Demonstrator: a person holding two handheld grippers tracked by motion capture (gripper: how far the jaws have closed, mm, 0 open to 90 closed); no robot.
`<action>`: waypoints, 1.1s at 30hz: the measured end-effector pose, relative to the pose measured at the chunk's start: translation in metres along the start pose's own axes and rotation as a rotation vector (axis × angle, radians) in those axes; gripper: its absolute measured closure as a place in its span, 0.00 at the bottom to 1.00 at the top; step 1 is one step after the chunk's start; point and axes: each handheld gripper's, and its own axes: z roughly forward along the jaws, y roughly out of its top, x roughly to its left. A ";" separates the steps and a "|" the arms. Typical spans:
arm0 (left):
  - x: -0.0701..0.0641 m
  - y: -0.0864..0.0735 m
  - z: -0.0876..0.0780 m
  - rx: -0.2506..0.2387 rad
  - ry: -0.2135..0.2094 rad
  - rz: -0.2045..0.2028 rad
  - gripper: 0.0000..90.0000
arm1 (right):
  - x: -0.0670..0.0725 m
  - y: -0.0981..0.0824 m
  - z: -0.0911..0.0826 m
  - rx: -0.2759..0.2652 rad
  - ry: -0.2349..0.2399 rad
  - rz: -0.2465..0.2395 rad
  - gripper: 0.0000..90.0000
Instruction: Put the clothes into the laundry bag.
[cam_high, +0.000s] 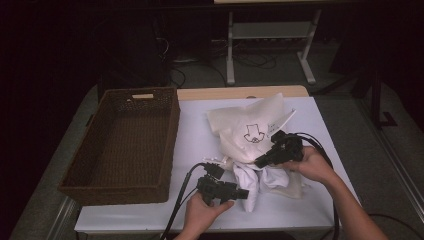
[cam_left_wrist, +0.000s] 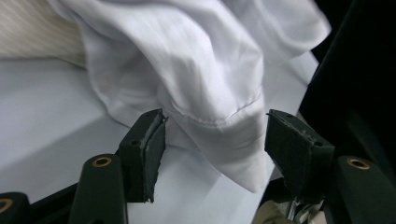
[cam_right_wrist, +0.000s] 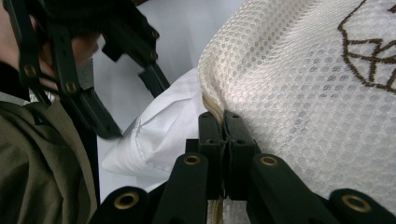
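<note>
a: at the left side of the counter (cam_high: 200, 125), what sits there?
b: a brown wicker basket (cam_high: 125, 145), with nothing in it, on the white surface.
a: and just to its right, near the front edge?
b: the left gripper (cam_high: 240, 194), held in the person's left hand (cam_high: 202, 212). its fingers (cam_left_wrist: 149, 144) stand apart, with a hemmed fold of white cloth (cam_left_wrist: 201, 84) hanging between them, not pinched.
a: where is that cloth on the counter?
b: in the middle, spilling out from under a cream mesh bag (cam_high: 250, 132) with a dark stitched emblem.
a: and further right?
b: the right gripper (cam_high: 261, 161), in the right hand (cam_high: 312, 167), has its fingers (cam_right_wrist: 212, 135) pressed together on the rim of the mesh bag, lifting its edge above the cloth.
</note>
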 end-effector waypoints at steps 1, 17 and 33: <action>0.000 0.001 0.006 0.008 -0.003 -0.009 0.42 | 0.000 0.001 0.000 0.001 -0.001 -0.006 0.97; -0.019 0.028 0.017 -0.266 0.022 0.062 0.94 | 0.027 0.006 -0.013 -0.040 0.054 -0.079 0.97; 0.008 0.044 0.029 -0.282 0.068 -0.055 0.81 | 0.005 -0.008 -0.011 -0.038 0.025 0.000 0.97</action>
